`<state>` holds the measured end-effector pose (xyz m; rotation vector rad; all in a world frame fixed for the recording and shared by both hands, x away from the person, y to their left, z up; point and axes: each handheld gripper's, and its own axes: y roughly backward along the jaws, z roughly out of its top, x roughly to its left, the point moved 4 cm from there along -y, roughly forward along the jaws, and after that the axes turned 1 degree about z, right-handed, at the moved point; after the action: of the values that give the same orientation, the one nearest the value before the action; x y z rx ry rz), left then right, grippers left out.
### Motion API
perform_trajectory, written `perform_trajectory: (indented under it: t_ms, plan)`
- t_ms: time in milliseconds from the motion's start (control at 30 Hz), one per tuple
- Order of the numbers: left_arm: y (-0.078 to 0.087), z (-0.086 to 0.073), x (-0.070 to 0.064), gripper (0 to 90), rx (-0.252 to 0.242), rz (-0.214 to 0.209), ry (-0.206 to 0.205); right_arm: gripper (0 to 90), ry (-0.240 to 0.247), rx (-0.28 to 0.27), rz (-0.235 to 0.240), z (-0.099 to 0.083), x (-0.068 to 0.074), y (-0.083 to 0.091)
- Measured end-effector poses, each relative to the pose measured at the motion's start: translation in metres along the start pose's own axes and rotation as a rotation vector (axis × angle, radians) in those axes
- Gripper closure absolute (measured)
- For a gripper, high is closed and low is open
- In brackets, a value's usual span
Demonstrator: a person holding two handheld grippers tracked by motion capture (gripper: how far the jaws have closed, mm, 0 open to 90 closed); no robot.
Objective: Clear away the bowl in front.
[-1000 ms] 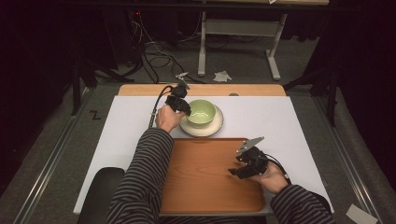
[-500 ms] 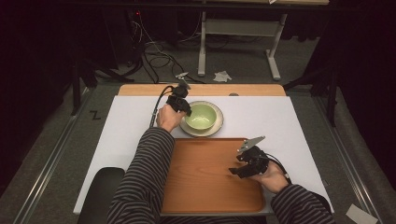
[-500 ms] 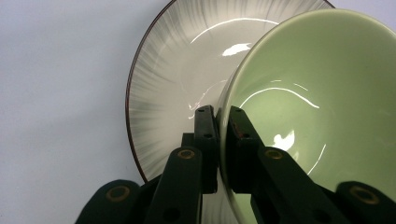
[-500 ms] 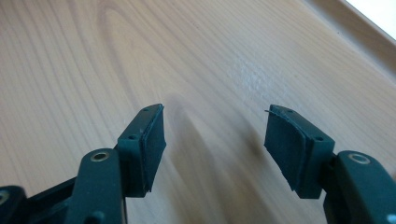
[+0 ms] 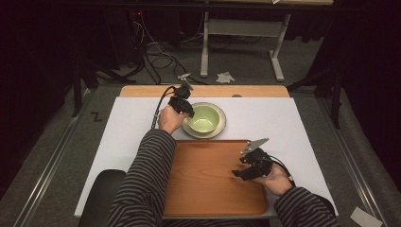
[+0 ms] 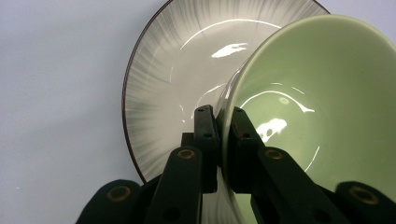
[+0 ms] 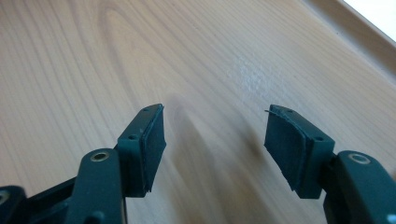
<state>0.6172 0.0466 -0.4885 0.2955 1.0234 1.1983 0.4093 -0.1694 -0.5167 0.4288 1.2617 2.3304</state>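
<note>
Left tongs [image 5: 183,105], upper centre of high view: clamped on near-left rim of green bowl [image 5: 204,118]. One jaw outside the wall, one inside, rim pinched between; confirmed in left gripper view, tongs [image 6: 219,128] at bottom centre, bowl [image 6: 322,102] across the right half. Bowl tilted there, one side lifted off grey streaked plate [image 6: 163,88] with dark rim, showing behind and to the left of it. Cannot tell whether far side of bowl touches plate.

High view, centre: bowl sits inside outline of plate [image 5: 222,126], both on white table [image 5: 123,142] cover just above top edge of wooden tray [image 5: 208,179]. Plate and tray near each other, apparently not touching. Striped sleeve [image 5: 142,189] running from bottom edge up to left hand [image 5: 169,119], cable [image 5: 158,106] trailing off to the left.

Right of frame, lower: right tongs [image 5: 246,170] over right part of tray, jaws apart, nothing between. Right hand [image 5: 274,179] behind them, grey plate [image 5: 254,144] on top of gripper. Right gripper view: tongs [image 7: 215,140] wide apart at bottom, bare wood grain under them, tray rim [image 7: 345,32] at upper right. Well apart from bowl.
</note>
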Motion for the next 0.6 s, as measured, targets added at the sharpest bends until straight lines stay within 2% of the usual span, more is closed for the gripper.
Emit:
perform_trajectory:
  t_ms: [67, 100, 133, 167, 267, 600]
  plan:
    - [0.005, 0.0, 0.002, 84.6, 0.036, -0.012, -0.036, 39.7, -0.008, 0.0, 0.002, 0.0, 0.0, 0.0]
    - [0.006, 0.001, 0.001, 84.6, 0.026, -0.012, -0.022, 39.7, -0.007, 0.001, 0.002, 0.0, 0.0, 0.0]
    - [0.008, 0.002, 0.001, 84.6, 0.027, -0.024, -0.031, 39.7, -0.012, 0.002, 0.0, 0.0, 0.0, 0.0]
    - [0.009, 0.003, 0.0, 84.6, 0.014, -0.021, -0.017, 39.7, -0.011, 0.002, 0.0, 0.0, 0.0, 0.0]
    - [0.014, 0.004, -0.002, 84.3, 0.01, -0.033, -0.019, 39.7, -0.008, 0.001, -0.002, 0.0, 0.0, 0.0]
    - [0.033, 0.004, -0.008, 84.1, 0.001, -0.06, -0.055, 39.7, -0.011, 0.001, -0.002, 0.0, -0.001, 0.001]
